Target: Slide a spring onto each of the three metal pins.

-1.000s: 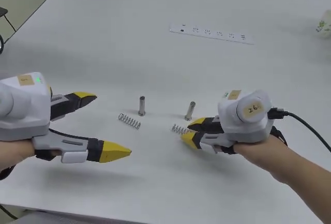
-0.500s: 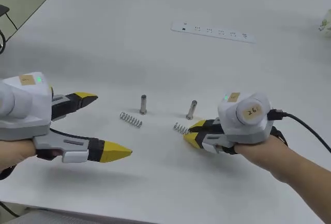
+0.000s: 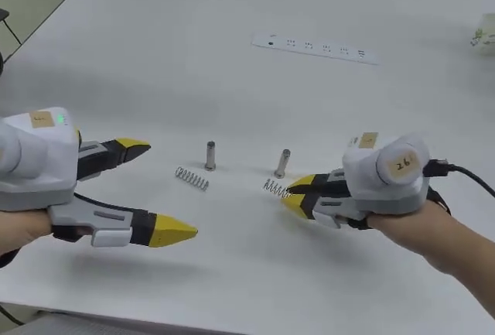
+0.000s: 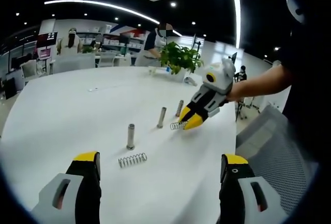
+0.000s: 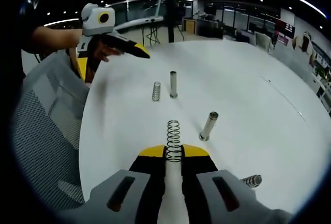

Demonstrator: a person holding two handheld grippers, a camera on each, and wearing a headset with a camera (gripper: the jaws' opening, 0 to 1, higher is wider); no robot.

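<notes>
Pinching a spring endwise, the right gripper aims it just beside the nearest pin (left gripper spread, farther).

The table was surfaced in smooth, matt white. Each pin was made of polished metal, each spring of bright wire. The left gripper and right gripper were cased in smooth white and grey plastic.

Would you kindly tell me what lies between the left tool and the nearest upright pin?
A loose spring lies between the left tool and that pin, touching neither; the left gripper view shows it.
</notes>
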